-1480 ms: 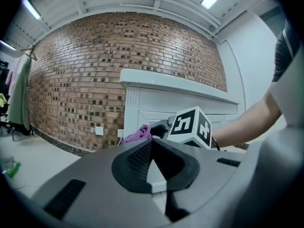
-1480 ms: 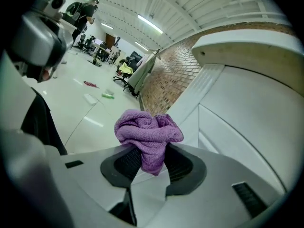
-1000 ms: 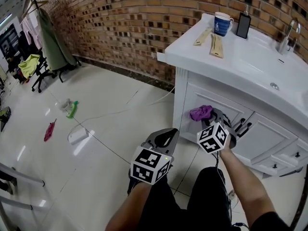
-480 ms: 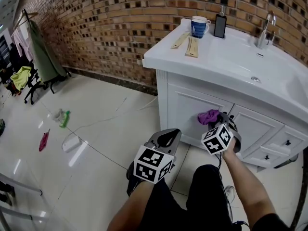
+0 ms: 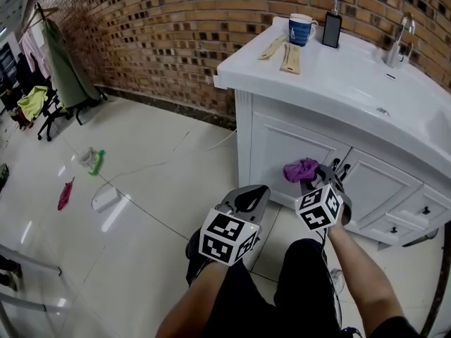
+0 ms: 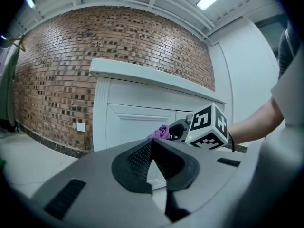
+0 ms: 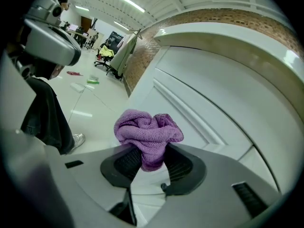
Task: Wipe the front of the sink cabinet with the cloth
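Left gripper view is showing my left gripper (image 6: 152,144) with its jaws pressed together on nothing, hanging down by my legs and well apart from the cabinet. A little farther out, my right gripper (image 7: 151,160) is pinching the purple cloth (image 7: 148,132) between its two jaws, and only the bottom bit of the cloth is sitting in the pinch. I am thinking the cloth could be slipping out when I am rubbing, because so little of it is being held. It is looking soft and fuzzy, all scrunched into a ball that is puffing out past the jaws. Just beyond it, the white cabinet door (image 7: 199,103) is standing very near, and I cannot tell if the cloth is touching it. If I am pushing too hard, the hard jaws could be scraping the paint, since the ball is small. In the head view the cloth is sitting beside the dark handles (image 5: 345,169), and it could be catching on them. Farthest off, a mug (image 5: 301,29) is standing on the sink top (image 5: 352,83), and bumping the cabinet could be wobbling it.
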{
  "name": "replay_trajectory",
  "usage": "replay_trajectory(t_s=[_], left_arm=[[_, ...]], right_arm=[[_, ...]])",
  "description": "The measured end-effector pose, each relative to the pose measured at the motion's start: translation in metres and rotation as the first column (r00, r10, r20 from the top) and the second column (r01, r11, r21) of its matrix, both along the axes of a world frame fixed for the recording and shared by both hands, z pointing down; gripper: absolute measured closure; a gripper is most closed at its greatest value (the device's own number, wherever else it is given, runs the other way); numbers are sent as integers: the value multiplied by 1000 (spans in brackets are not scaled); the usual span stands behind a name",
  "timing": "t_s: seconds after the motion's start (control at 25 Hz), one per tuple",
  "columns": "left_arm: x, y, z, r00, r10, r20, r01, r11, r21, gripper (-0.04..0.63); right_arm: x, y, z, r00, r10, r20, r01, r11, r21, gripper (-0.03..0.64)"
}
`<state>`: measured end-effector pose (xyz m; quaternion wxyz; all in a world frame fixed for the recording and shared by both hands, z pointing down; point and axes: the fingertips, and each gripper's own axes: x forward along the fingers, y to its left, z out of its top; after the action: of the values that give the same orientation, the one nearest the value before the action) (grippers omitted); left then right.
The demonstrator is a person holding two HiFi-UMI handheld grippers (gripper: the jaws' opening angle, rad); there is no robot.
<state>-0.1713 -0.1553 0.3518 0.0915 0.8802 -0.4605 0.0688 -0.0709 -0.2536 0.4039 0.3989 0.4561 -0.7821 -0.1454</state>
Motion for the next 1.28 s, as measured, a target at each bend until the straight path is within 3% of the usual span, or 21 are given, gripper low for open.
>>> replay_trajectory(t_s=[0.28, 0.6, 0.92, 1.28], left_arm=[[-44, -22, 17, 997, -80, -9, 80, 997, -19, 592], [-86, -40, 33, 988, -148, 48, 149, 989, -22, 592], [-99, -46, 32, 987, -152, 55, 154, 988, -21, 592], [-66, -38, 27, 993, -93, 71, 95, 995, -20, 592]], right_arm=[[-86, -23, 20, 983, -168, 74, 171, 985, -30, 474], [-157, -43, 42, 959, -267, 98, 273, 961, -49, 474], [-149, -64, 64, 987, -147, 63, 151, 987, -55, 474], [-73, -49, 69, 994, 35, 99, -26, 996, -89, 474]])
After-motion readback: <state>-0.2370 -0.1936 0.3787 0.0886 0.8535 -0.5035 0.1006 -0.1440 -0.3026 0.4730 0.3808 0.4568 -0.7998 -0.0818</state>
